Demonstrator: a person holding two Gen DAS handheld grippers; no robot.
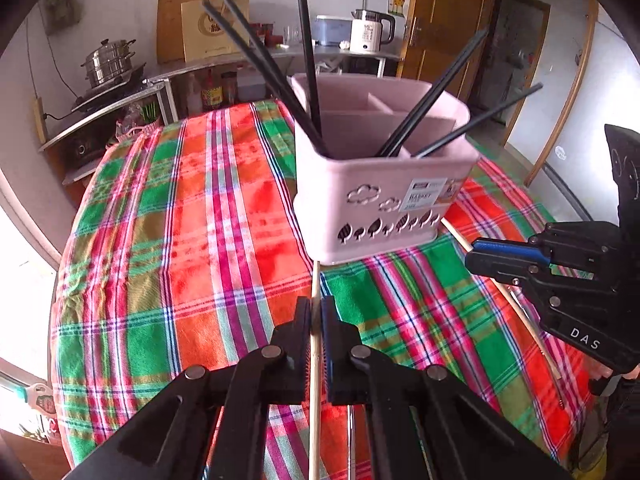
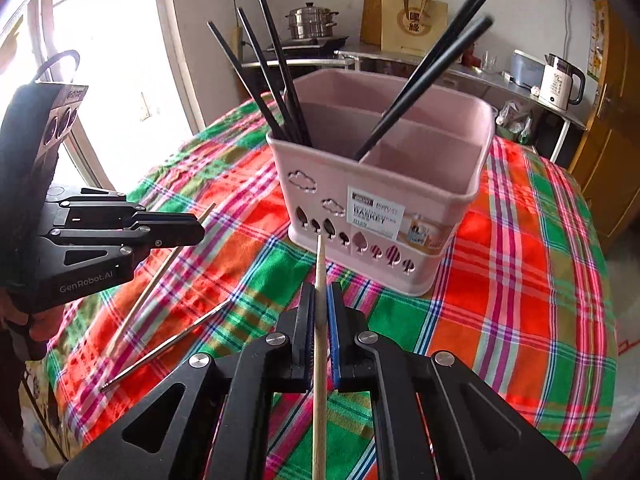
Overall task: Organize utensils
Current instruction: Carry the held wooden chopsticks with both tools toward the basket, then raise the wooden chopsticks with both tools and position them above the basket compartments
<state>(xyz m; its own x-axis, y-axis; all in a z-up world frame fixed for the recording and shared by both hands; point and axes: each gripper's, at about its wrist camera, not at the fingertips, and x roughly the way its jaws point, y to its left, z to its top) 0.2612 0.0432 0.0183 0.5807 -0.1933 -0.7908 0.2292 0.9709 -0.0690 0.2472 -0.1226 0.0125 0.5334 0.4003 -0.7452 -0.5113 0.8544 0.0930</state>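
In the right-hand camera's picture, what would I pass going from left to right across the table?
Left gripper → bare wooden chopstick → metal chopstick → wooden chopstick held in the right gripper → pink basket with black chopsticks.

Black chopsticks (image 2: 280,80) fan across the pink basket's (image 2: 384,216) mouth.

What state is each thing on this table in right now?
Left gripper: shut on a wooden chopstick.
Right gripper: shut on another wooden chopstick.
Pink plastic utensil basket: upright, holding black chopsticks.
Metal chopstick: lying flat on the plaid tablecloth.
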